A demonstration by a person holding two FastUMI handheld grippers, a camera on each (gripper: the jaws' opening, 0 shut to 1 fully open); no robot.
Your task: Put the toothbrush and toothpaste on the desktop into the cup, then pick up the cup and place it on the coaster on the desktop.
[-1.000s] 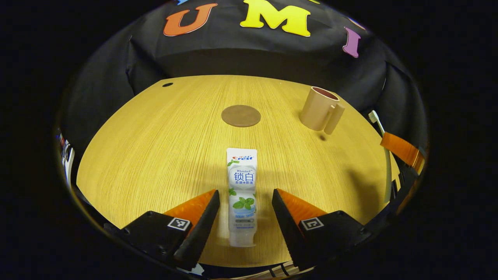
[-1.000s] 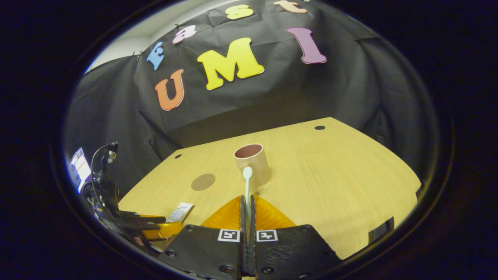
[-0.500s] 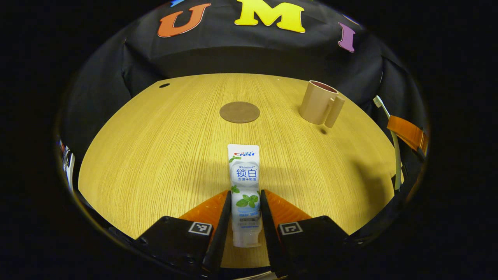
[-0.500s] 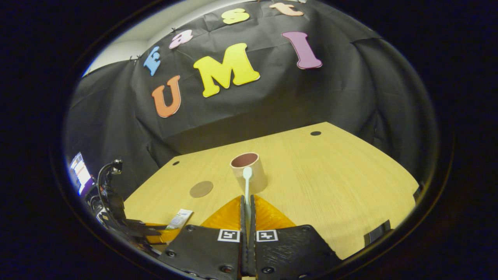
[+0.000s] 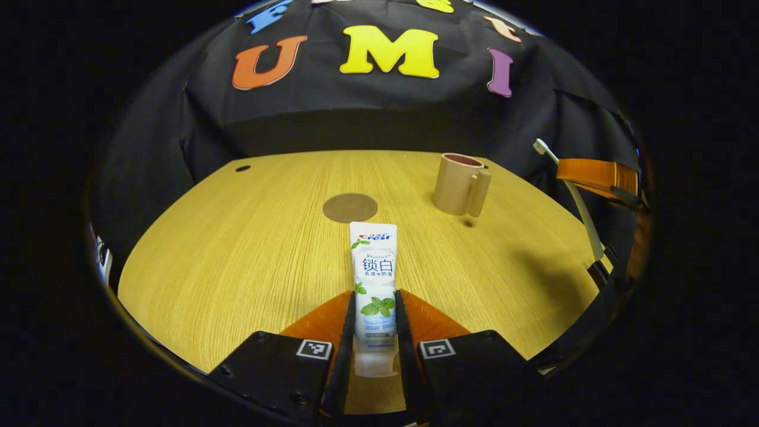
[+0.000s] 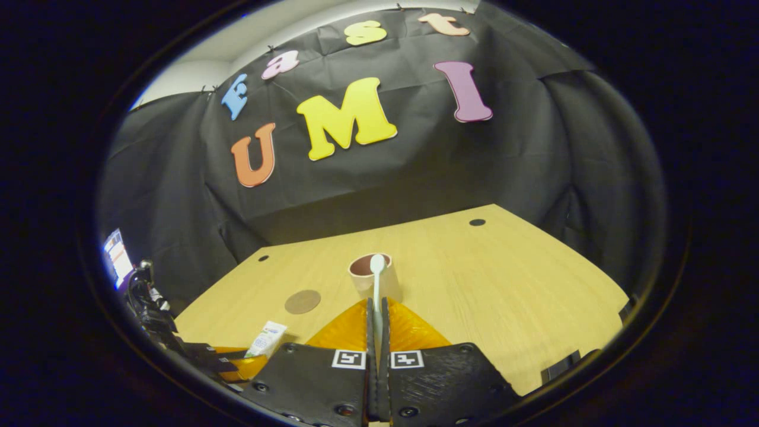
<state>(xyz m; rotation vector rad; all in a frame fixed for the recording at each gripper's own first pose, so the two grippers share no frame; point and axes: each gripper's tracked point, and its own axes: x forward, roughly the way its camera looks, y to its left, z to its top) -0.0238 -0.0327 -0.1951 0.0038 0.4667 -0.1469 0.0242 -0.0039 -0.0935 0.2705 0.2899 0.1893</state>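
Note:
In the left gripper view my left gripper (image 5: 375, 317) is shut on the lower half of a white toothpaste tube (image 5: 373, 267), which points out over the wooden desktop (image 5: 237, 249). A round brown coaster (image 5: 350, 207) lies beyond the tube, and a beige cup (image 5: 455, 184) with a handle stands to its right. In the right gripper view my right gripper (image 6: 377, 308) is shut on a white toothbrush (image 6: 377, 279) whose head overlaps the cup (image 6: 367, 273) rim. The toothbrush (image 5: 569, 190) and the right gripper (image 5: 596, 178) also appear at the right edge of the left gripper view, held high.
The desktop (image 6: 504, 279) has small dark holes (image 6: 476, 222) near its far corners. The black cloth wall stands close behind the desk. In the right gripper view, the coaster (image 6: 302, 301) and the toothpaste tube (image 6: 267, 338) lie left of the cup.
My left gripper closed on the toothpaste tube and tilted up with it. My right gripper rose with the toothbrush, whose head now lines up with the cup rim.

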